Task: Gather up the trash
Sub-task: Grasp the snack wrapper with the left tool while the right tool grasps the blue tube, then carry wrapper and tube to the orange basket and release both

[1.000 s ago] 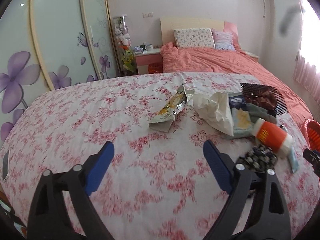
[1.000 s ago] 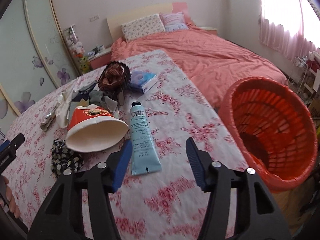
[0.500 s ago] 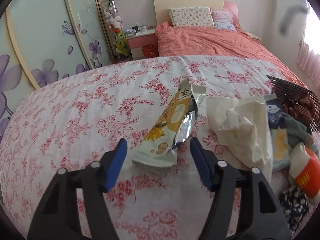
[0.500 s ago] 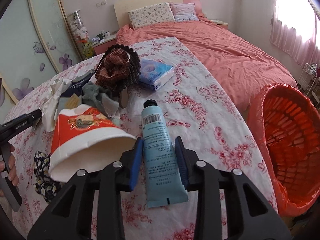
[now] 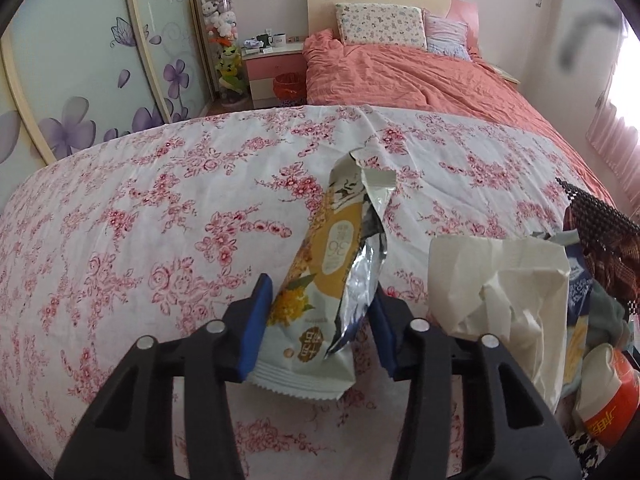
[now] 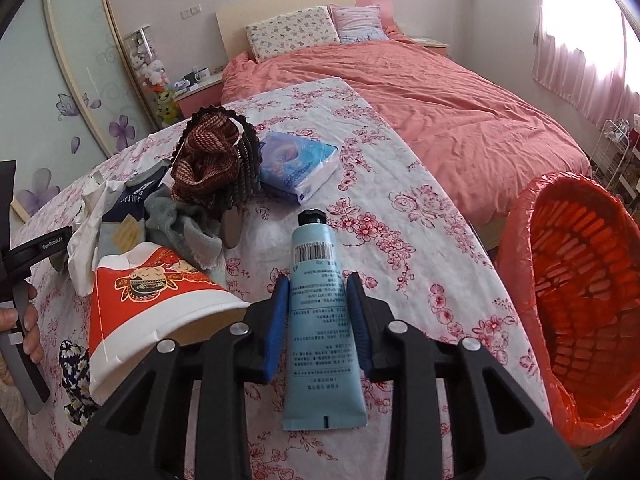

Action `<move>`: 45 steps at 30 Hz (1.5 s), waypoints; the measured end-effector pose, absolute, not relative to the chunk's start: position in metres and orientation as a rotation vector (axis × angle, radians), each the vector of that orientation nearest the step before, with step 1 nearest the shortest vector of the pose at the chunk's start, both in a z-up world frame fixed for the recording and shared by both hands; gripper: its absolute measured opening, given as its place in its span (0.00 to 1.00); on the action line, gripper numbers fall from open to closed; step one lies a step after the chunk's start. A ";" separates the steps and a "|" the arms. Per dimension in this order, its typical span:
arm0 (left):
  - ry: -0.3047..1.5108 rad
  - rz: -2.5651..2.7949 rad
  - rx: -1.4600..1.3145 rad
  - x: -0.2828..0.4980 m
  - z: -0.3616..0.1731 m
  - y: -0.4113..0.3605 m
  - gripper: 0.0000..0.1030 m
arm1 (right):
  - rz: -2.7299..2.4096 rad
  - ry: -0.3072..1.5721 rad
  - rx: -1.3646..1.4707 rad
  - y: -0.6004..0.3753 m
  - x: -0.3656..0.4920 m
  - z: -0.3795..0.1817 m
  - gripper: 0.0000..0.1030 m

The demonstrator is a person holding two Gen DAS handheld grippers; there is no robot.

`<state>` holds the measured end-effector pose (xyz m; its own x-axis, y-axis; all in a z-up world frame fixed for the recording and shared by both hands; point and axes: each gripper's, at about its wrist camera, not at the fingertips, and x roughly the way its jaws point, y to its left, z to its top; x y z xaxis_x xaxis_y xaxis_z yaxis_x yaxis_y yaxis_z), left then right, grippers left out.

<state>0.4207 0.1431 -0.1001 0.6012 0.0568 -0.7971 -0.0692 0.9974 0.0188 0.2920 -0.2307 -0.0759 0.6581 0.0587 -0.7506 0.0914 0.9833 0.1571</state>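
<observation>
- Two claws are at work over the flowered counter (image 6: 420,216), each closed around its own piece of trash, so that both pieces can be gathered in one go.
- The left claw (image 5: 320,320) is pinching the lower end of an opened snack wrapper (image 5: 332,264). Its blue pads press both side edges, and the torn foil top points away toward the far side. Gripping near the sealed end likely gives the stiffest part to hold.
- The right claw (image 6: 318,320) is pressed onto a pale blue tube (image 6: 320,308) at mid-body. The black cap lies far and the crimped end near, so the tube runs lengthwise between the pads and should not swivel.
- The orange bin (image 6: 576,312) stands at the right, beside the counter edge, its lined mouth tipped toward the claws; by my judgement, a short swing to the right would reach it.
- Left of the tube lies a red paper cup (image 6: 152,296) on its side, touching a heap of crumpled paper (image 5: 504,292) and cloth.
- A tissue pack (image 6: 298,164) and a dark woven basket (image 6: 220,160) sit farther back, apart from both claws.
</observation>
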 end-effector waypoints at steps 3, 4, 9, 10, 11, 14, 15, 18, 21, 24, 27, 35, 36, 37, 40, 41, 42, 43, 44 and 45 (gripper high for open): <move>0.915 0.061 -0.031 0.420 -0.098 0.147 0.32 | -0.008 0.850 0.197 -0.233 0.289 -0.076 0.29; 0.912 0.059 -0.038 0.419 -0.097 0.149 0.30 | -0.007 0.848 0.197 -0.234 0.288 -0.076 0.29; 0.890 0.073 -0.053 0.407 -0.092 0.158 0.23 | -0.013 0.823 0.190 -0.235 0.279 -0.073 0.29; 0.888 0.074 -0.055 0.404 -0.091 0.160 0.23 | -0.013 0.820 0.190 -0.236 0.276 -0.072 0.29; 0.885 0.075 -0.056 0.401 -0.089 0.161 0.22 | -0.014 0.819 0.192 -0.236 0.276 -0.072 0.29; 0.876 0.077 -0.048 0.390 -0.084 0.162 0.21 | -0.019 0.812 0.200 -0.239 0.271 -0.069 0.28; 0.867 0.077 -0.040 0.385 -0.080 0.162 0.21 | -0.020 0.807 0.202 -0.239 0.269 -0.067 0.28; 0.849 0.068 -0.033 0.374 -0.072 0.159 0.21 | -0.024 0.791 0.204 -0.242 0.264 -0.063 0.28; 0.835 0.048 -0.040 0.362 -0.060 0.153 0.20 | -0.026 0.779 0.210 -0.244 0.258 -0.060 0.28; 0.816 0.019 -0.041 0.346 -0.046 0.146 0.20 | -0.027 0.751 0.211 -0.245 0.250 -0.053 0.28; 0.801 -0.016 -0.045 0.334 -0.033 0.135 0.20 | -0.030 0.718 0.208 -0.247 0.242 -0.044 0.28; 0.760 -0.153 -0.018 0.298 0.003 0.075 0.20 | -0.063 0.630 0.228 -0.273 0.215 -0.018 0.28; 0.752 -0.183 -0.015 0.291 0.009 0.062 0.20 | -0.072 0.618 0.233 -0.279 0.211 -0.015 0.28; 0.748 -0.199 -0.011 0.287 0.011 0.055 0.20 | -0.084 0.608 0.237 -0.285 0.207 -0.012 0.28; 0.731 -0.266 0.001 0.274 0.021 0.023 0.20 | -0.120 0.586 0.245 -0.302 0.196 -0.007 0.28; 0.726 -0.287 0.007 0.269 0.023 0.012 0.20 | -0.131 0.580 0.248 -0.307 0.193 -0.007 0.28; 0.722 -0.313 0.013 0.264 0.025 -0.002 0.20 | -0.143 0.575 0.251 -0.313 0.190 -0.006 0.28; 0.720 -0.338 0.017 0.260 0.027 -0.014 0.20 | -0.162 0.568 0.258 -0.322 0.186 -0.006 0.28; 0.720 -0.361 0.020 0.256 0.027 -0.025 0.20 | -0.173 0.564 0.261 -0.328 0.183 -0.006 0.28; 0.722 -0.392 0.022 0.252 0.027 -0.040 0.20 | -0.189 0.559 0.265 -0.335 0.180 -0.006 0.28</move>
